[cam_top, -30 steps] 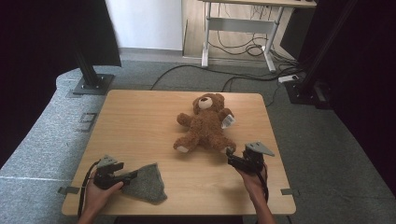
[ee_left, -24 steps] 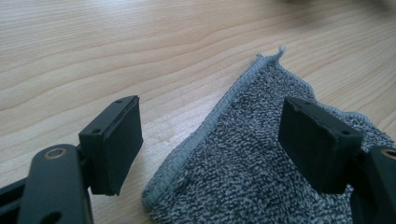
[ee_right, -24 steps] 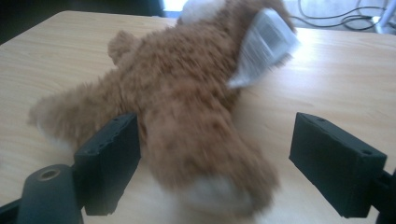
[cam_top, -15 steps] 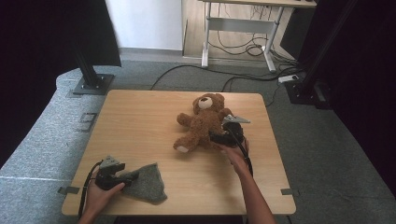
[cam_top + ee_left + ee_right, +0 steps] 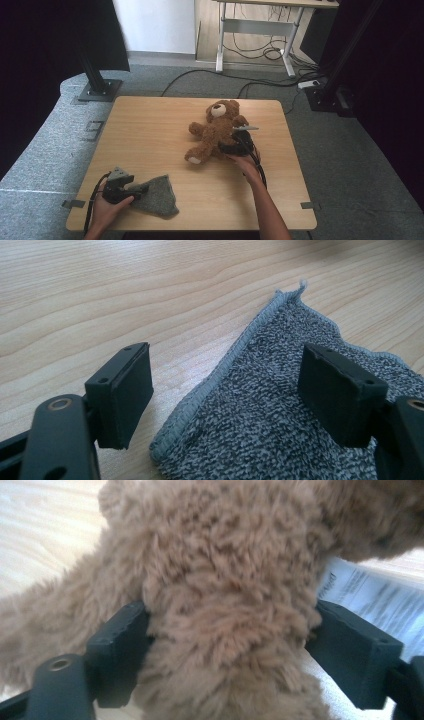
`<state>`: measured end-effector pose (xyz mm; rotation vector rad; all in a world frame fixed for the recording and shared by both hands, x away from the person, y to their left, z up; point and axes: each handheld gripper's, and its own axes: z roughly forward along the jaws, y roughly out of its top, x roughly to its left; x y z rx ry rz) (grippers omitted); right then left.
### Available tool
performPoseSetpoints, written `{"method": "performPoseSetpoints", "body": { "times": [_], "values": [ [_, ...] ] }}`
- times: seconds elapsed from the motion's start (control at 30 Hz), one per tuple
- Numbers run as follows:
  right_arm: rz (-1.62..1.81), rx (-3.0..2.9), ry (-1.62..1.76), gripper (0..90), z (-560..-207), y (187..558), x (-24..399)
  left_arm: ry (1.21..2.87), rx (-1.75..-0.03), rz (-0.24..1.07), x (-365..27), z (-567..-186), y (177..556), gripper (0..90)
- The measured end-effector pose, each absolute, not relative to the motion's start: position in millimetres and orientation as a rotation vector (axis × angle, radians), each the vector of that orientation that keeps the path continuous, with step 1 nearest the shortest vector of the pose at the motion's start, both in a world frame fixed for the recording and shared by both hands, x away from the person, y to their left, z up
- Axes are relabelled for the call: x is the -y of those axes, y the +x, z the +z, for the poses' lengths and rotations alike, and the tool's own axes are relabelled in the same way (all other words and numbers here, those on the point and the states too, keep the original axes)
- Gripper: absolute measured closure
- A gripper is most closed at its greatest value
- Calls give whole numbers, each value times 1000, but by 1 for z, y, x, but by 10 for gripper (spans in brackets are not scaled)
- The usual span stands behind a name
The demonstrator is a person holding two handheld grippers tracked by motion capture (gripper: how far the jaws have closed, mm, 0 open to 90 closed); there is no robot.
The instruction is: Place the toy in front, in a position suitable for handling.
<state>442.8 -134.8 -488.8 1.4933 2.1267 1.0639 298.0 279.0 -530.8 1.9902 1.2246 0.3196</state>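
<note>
A brown teddy bear (image 5: 215, 131) lies on its back near the middle of the wooden table (image 5: 150, 125). My right gripper (image 5: 223, 148) has come in from the bear's right side. Its jaws have just been closing. In the right gripper view they stand on either side of the bear's furry body (image 5: 225, 580), the fur brushing both pads without being squeezed. At the front left a grey knitted cloth (image 5: 159, 197) lies flat. My left gripper (image 5: 141, 189) is open over the hemmed edge of the cloth (image 5: 280, 405), one pad above the cloth and the other above bare wood.
The bear's white printed label (image 5: 365, 595) lies on the table beside its body. Black stands (image 5: 97, 85) and cables (image 5: 260, 85) are on the grey floor behind the table, with a desk frame (image 5: 250, 30) farther back.
My right gripper travelled from the table's front right corner inward to the bear and now has its jaws around the body. The left gripper and the cloth stayed put.
</note>
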Motion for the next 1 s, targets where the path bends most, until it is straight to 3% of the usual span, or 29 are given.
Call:
{"method": "performPoseSetpoints", "body": {
  "times": [0.3,0.63,1.0],
  "values": [
    [1070,-2164,1456,389,-497,437,136,1994,-1225,321,-279,-531,298,219],
    [1112,-2169,1484,427,-501,434,144,1999,-1229,322,-279,-532,299,220],
    [1061,-2184,1467,588,-506,424,148,1997,-1231,318,-279,-532,299,220]
  ]
}}
